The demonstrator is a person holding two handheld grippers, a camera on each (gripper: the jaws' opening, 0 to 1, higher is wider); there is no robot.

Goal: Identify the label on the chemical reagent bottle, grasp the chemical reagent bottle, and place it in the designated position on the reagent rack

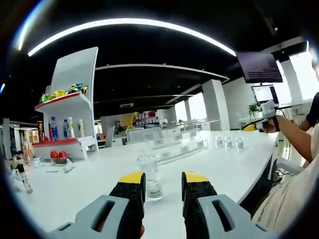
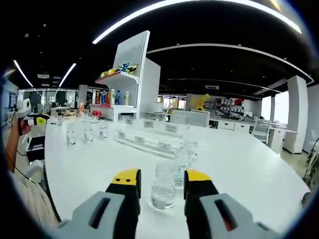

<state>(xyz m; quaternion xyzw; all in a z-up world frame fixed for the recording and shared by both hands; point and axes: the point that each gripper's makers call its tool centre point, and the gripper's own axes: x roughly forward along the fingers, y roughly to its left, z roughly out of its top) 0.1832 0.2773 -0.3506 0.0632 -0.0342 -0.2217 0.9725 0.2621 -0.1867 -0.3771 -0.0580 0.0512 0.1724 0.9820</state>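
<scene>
The white surface (image 2: 239, 164) carries a clear tiered rack (image 2: 149, 137) and, nearer, a clear labelled bottle (image 2: 163, 189) standing upright. In the right gripper view the right hand-held gripper (image 2: 161, 180) is spread open with the bottle between its jaws, contact unclear. In the left gripper view the left hand-held gripper (image 1: 163, 181) is open too, a bottle (image 1: 151, 179) just ahead.

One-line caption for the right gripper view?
Right gripper, jaws open, faces a clear reagent bottle on the white table, before the clear rack.
</scene>
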